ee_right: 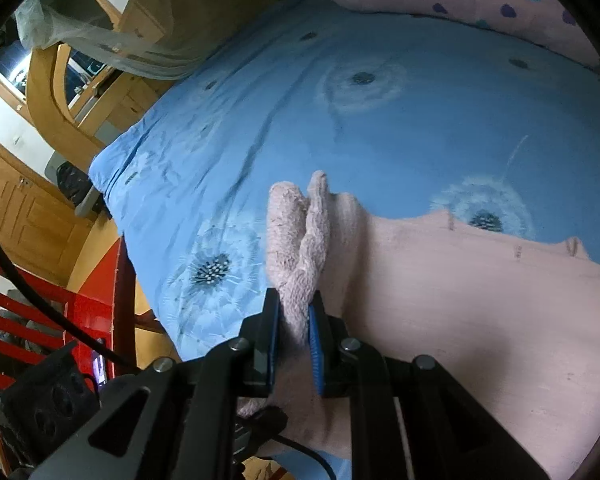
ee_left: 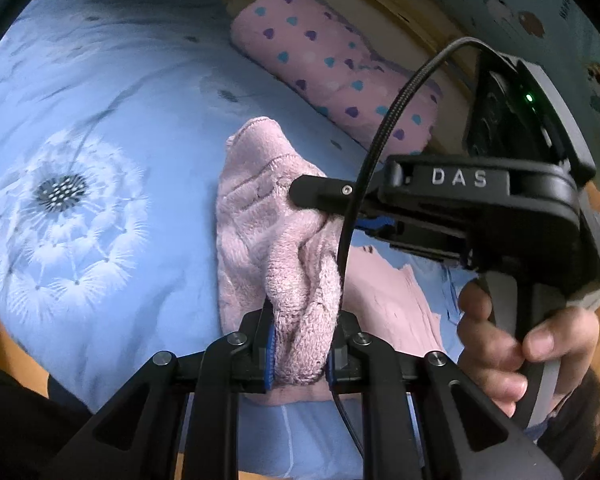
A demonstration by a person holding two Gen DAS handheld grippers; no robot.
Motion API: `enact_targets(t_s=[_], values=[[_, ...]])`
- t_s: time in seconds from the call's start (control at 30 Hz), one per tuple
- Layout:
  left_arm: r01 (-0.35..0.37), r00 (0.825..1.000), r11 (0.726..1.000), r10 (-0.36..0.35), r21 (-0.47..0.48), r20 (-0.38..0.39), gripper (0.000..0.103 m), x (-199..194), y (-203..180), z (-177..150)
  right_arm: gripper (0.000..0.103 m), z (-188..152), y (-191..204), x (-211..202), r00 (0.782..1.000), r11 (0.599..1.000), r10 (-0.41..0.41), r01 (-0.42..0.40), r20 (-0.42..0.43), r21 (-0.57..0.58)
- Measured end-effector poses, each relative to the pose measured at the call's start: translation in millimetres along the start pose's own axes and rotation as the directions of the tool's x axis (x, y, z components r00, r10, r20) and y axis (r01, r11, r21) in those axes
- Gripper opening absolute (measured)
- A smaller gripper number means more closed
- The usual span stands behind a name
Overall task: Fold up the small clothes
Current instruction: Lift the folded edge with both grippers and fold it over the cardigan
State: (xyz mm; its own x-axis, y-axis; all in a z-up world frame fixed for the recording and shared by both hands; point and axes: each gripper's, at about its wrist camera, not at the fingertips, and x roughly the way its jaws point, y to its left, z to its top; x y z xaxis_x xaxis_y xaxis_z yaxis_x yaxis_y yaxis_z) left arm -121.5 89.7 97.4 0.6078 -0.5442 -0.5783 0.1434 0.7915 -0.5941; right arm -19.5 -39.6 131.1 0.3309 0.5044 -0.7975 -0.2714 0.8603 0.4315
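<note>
Left wrist view — both hand-held grippers [ee_left: 300, 354] [ee_right: 294, 344] pinch pink garment [ee_left: 260, 232].

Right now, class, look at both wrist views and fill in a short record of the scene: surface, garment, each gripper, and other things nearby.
surface: blue dandelion-print bedcover
garment: pink fleecy cloth, bunched and partly lifted, the rest lying on the cover
left gripper: shut on a fold of the cloth
right gripper: shut on another bunched edge of the cloth
person's hand: gripping the right gripper's handle
nearby: pink heart-print pillow by the wooden bed frame; red chair beside the bed
</note>
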Motion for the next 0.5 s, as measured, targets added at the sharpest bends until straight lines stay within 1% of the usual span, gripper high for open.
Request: enact_targets(t_s=[0.17,0.3,0.37,0.5], values=[[0.027,1.0,0.998,-0.026,0.053,-0.015,0.0,6.8,-17.7,-3.8,0.014,-0.8,-15.4,-15.5,1.0,1.0,0.009,-0.009,0.024,0.011],[0.091,0.994,0.995,-0.089,0.042,-0.06,0.0,12.2,-27.1,-6.7,0.014,-4.3,-27.8,-26.1,0.999,1.0,0.023,-0.024,0.042,0.019],[0.086,0.994,0.995,-0.083,0.049,-0.064,0.0,13.1,-30.9,-8.0,0.014,-6.8,-35.5,-32.5,0.998,0.999,0.033,-0.035,0.048,0.029],[0.051,0.998,0.994,-0.047,0.099,-0.047,0.0,14.5,-41.7,-10.9,0.014,-13.3,-52.8,-45.5,0.997,0.998,0.044,-0.047,0.069,0.044]])
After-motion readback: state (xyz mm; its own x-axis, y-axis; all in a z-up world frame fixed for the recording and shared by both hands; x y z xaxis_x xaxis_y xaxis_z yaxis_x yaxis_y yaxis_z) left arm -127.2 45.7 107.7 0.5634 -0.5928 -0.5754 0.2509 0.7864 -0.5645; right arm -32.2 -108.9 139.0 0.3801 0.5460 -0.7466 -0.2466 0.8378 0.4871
